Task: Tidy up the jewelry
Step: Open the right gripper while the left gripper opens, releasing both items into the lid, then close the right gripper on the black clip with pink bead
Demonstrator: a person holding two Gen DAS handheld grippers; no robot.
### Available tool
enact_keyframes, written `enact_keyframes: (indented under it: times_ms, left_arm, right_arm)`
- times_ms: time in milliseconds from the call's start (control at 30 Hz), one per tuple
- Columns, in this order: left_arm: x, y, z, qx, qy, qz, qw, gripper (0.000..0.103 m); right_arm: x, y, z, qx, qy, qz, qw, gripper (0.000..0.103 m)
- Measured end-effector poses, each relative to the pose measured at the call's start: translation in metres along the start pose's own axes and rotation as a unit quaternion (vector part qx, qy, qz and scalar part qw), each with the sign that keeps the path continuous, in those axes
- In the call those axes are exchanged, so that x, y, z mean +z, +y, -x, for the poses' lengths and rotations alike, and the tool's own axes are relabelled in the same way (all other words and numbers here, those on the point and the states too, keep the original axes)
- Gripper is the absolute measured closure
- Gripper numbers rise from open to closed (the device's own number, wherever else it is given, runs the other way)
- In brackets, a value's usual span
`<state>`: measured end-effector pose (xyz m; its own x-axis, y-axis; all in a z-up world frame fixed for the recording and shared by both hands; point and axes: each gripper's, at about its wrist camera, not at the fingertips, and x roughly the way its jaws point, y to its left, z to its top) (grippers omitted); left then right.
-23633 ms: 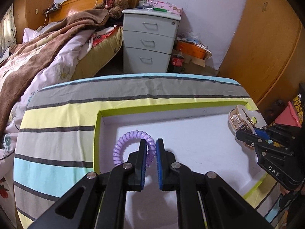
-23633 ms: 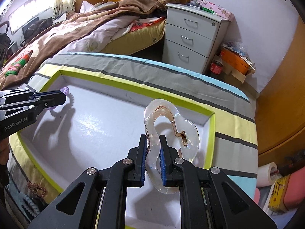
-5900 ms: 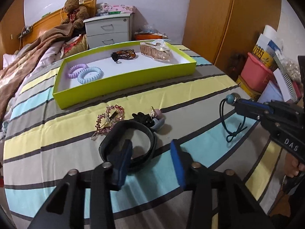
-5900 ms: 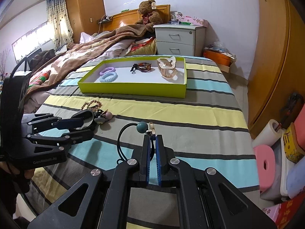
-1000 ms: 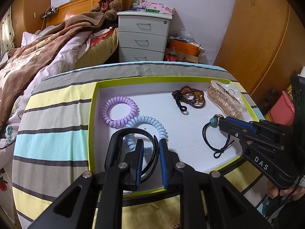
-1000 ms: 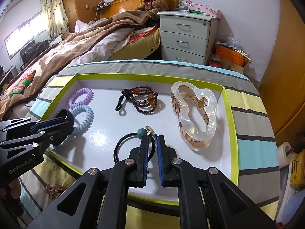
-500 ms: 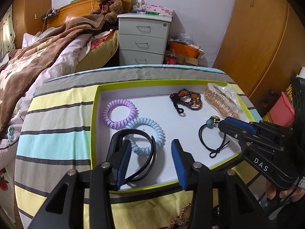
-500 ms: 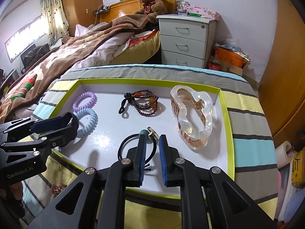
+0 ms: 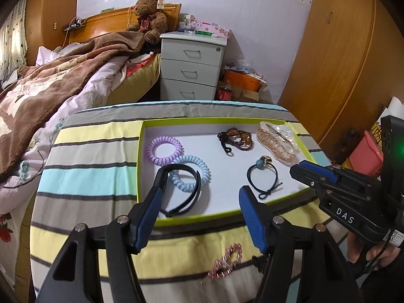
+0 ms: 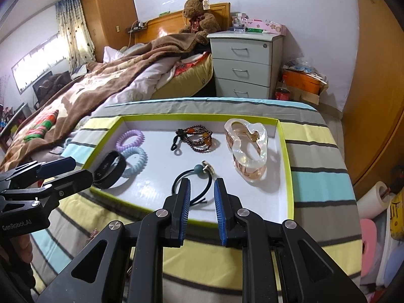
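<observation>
A shallow tray (image 9: 141,151) with lime-green walls and a smooth white floor lies on a striped cloth (image 9: 96,149). The left gripper (image 9: 199,208) has its jaws apart and opening; its ribbed blue pads press on nothing. Between them, a little ahead, the black headband (image 9: 194,189) lies free on the tray floor at 7 o'clock: a smooth, stiff open arc. It lies over the pale blue spiral coil tie (image 9: 192,171), which touches the lilac coil tie (image 9: 164,149) at 10 o'clock; both are ribbed plastic rings.

The right gripper (image 10: 200,204) is also released, its jaws slightly parted and opening, empty. Just ahead of it, at 6 o'clock in the tray, lies the thin black elastic hair tie (image 10: 192,184) with a round teal bead and a small golden disc. At 12 o'clock is a dark beaded bracelet (image 10: 199,139) with orange stones, and at 2 o'clock a glossy clear hair claw (image 10: 247,146) of wavy shape with a pinkish tint.

On the cloth outside the tray, near its front wall, lies a sparkling pink clip (image 9: 226,260) of looped outline.
</observation>
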<state>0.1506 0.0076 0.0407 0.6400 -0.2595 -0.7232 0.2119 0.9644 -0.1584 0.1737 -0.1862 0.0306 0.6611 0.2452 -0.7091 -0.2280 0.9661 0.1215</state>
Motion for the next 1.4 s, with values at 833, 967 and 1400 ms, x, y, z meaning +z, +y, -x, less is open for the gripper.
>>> enact_keyframes:
  times_ms: [833, 967, 1400]
  left_arm:
    - [-0.074, 0.045, 0.054, 0.007, -0.008, 0.076, 0.9971, 0.027]
    - [-0.082, 0.051, 0.057, 0.008, -0.010, 0.083, 0.9965, 0.024]
    - [-0.091, 0.055, 0.059, 0.001, -0.007, 0.094, 0.9955, 0.023]
  right_arm:
    - [-0.067, 0.060, 0.007, 0.044, 0.050, 0.045, 0.997, 0.052]
    - [-0.073, 0.066, 0.000, 0.034, 0.062, 0.053, 0.996, 0.052]
    - [-0.077, 0.078, -0.009, -0.010, 0.067, 0.083, 0.994, 0.052]
